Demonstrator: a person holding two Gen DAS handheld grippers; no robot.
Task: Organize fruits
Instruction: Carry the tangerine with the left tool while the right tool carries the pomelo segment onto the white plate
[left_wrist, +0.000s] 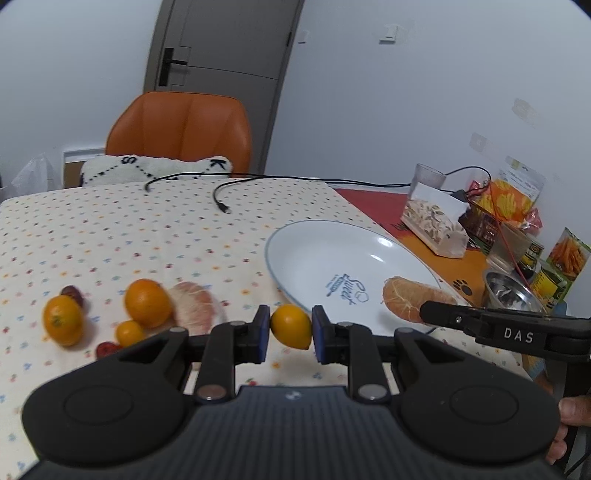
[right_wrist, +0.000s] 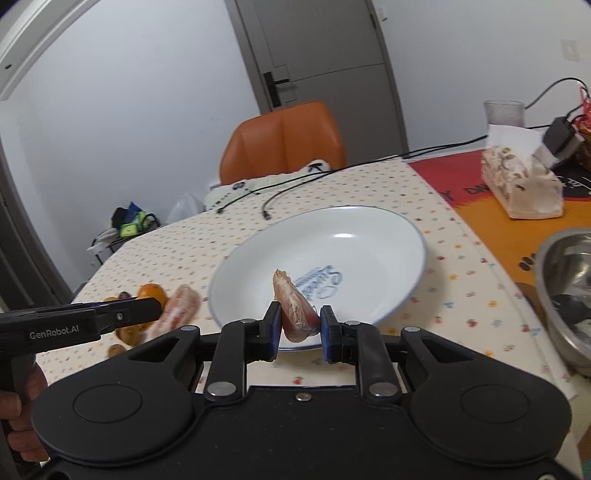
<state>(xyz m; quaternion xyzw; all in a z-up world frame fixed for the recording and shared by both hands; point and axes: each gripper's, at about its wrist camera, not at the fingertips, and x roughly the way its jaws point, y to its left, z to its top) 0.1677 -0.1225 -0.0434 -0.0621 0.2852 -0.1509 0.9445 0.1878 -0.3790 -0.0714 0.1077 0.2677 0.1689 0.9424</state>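
My left gripper (left_wrist: 291, 331) is shut on a small orange fruit (left_wrist: 291, 330), held above the tablecloth just left of the white plate (left_wrist: 314, 251). My right gripper (right_wrist: 300, 325) is shut on a pink pomelo segment (right_wrist: 293, 314), held over the near rim of the plate (right_wrist: 369, 229). That segment also shows in the left wrist view (left_wrist: 410, 297). On the cloth to the left lie two oranges (left_wrist: 147, 302) (left_wrist: 62, 319), a smaller orange fruit (left_wrist: 129, 332), another pomelo segment (left_wrist: 195, 306) and dark red dates (left_wrist: 74, 293).
A tissue pack (left_wrist: 436, 225), a clear cup (left_wrist: 428, 177), snack packets (left_wrist: 513, 201) and a steel bowl (right_wrist: 565, 295) crowd the right side. Black cables (left_wrist: 221, 201) lie on the far cloth. An orange chair (left_wrist: 181, 133) stands behind the table.
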